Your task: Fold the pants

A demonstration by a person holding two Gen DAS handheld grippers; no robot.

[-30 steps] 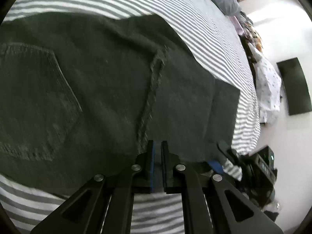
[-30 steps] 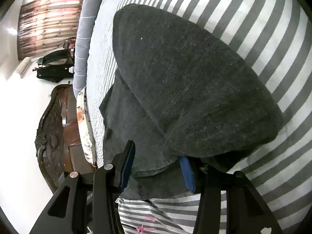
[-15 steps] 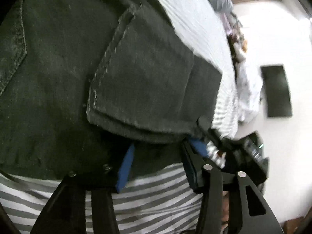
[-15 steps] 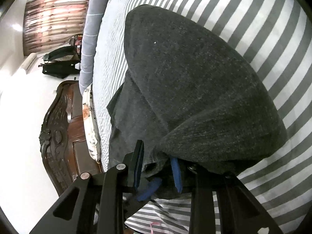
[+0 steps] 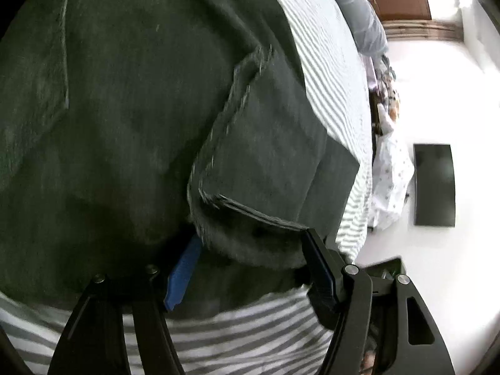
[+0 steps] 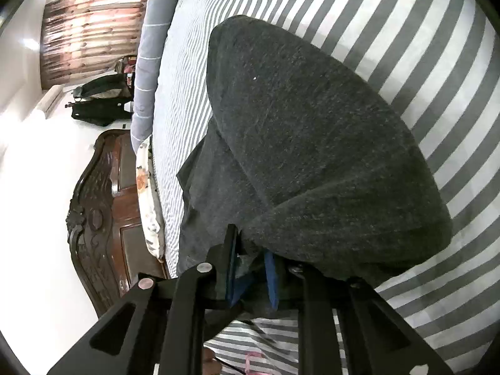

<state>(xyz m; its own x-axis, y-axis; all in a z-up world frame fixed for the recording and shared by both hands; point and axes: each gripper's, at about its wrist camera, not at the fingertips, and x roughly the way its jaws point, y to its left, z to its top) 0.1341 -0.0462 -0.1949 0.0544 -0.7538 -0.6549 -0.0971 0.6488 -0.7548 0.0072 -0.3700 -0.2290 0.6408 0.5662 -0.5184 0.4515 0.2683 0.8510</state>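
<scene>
Dark grey jeans lie on a grey-and-white striped bed. In the left wrist view a folded leg end with a frayed hem rests on top of the jeans. My left gripper is open, its jaws wide apart around the rounded fold edge. In the right wrist view the jeans bulge as a folded layer over the striped bed. My right gripper is closed on the fold edge of the jeans, with fabric draped over its right finger.
A grey pillow and a carved wooden headboard lie at the left of the right wrist view. In the left wrist view, patterned bedding hangs off the bed's edge, with a dark mat on the white floor.
My left gripper went from shut to wide open, and the leg end now lies folded over the jeans. My right gripper narrowed from open to closed on the fold edge.
</scene>
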